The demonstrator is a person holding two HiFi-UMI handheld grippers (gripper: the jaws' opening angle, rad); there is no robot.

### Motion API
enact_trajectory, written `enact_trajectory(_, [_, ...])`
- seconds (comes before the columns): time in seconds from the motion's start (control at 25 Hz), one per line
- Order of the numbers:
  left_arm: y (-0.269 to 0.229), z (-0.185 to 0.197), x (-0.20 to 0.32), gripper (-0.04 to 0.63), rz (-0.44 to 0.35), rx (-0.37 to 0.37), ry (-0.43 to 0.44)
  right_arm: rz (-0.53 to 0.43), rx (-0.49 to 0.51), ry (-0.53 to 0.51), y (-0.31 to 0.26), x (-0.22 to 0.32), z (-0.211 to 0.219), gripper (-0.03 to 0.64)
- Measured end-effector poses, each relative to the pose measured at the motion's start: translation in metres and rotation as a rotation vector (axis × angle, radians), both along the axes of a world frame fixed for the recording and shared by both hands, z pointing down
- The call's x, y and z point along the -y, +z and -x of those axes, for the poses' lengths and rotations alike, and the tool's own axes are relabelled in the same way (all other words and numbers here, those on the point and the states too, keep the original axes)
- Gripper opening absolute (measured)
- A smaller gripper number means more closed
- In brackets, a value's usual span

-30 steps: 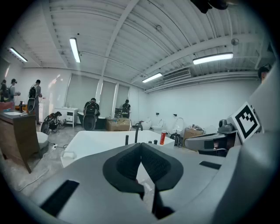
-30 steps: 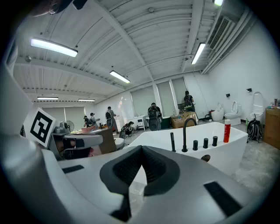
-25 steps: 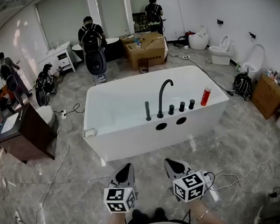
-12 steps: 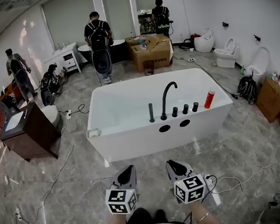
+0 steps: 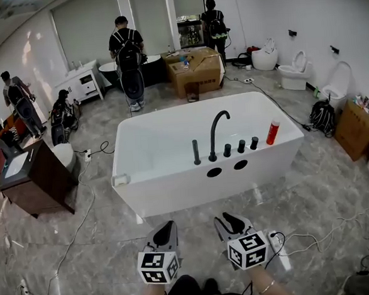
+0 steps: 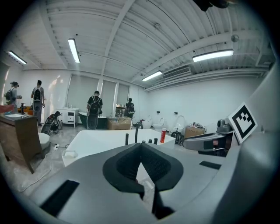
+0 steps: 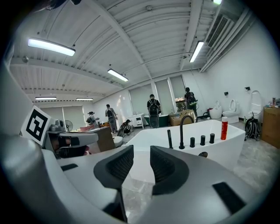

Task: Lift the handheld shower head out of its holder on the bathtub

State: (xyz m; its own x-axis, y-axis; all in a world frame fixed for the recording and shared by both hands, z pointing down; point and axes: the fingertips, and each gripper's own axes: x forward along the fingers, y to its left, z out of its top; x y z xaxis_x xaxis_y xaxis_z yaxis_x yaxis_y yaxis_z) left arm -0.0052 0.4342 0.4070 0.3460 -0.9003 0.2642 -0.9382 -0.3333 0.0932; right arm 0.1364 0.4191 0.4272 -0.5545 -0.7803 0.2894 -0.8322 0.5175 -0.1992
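shower head (image 5: 196, 152) stood upright on the bathtub (image 5: 175, 195) rim beside the faucet (image 5: 215, 132), well apart from me. my left gripper (image 5: 167, 227) sat closed, empty; my right gripper (image 5: 225, 218) was opening around nothing.

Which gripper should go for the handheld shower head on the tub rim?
Right, probably: the right gripper is opening its fingers, nothing between them; the left gripper is shut. The handheld shower head stands about equally far from both.
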Motion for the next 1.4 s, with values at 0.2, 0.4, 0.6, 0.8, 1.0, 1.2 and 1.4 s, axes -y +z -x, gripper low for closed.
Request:
enact_trajectory(0.2, [0.000, 0.002, 0.008, 0.020, -0.003, 0.001, -0.005, 0.000, -0.003, -0.002, 0.001, 0.007, 0.001, 0.127])
enact_trajectory(0.4, [0.004, 0.010, 0.020, 0.020, 0.015, 0.002, -0.013, 0.013, -0.003, -0.003, 0.004, 0.023, 0.008, 0.135])
enact_trajectory(0.6, [0.013, 0.021, 0.050, 0.020, 0.031, 0.002, -0.018, 0.024, -0.003, 0.011, 0.009, 0.055, 0.012, 0.144])
enact_trajectory(0.8, [0.030, 0.030, 0.104, 0.020, 0.050, -0.002, -0.011, 0.035, -0.009, 0.036, 0.020, 0.108, 0.013, 0.147])
enact_trajectory(1.0, [0.042, 0.039, 0.179, 0.020, 0.068, -0.011, 0.003, 0.046, -0.021, 0.045, 0.029, 0.176, 0.023, 0.147])
enact_trajectory(1.2, [0.045, 0.061, 0.264, 0.020, 0.081, -0.019, 0.022, 0.049, -0.046, 0.045, 0.032, 0.259, 0.051, 0.147])
enact_trajectory(1.4, [0.044, 0.086, 0.341, 0.020, 0.083, -0.027, 0.034, 0.045, -0.031, 0.066, 0.030, 0.334, 0.075, 0.147])
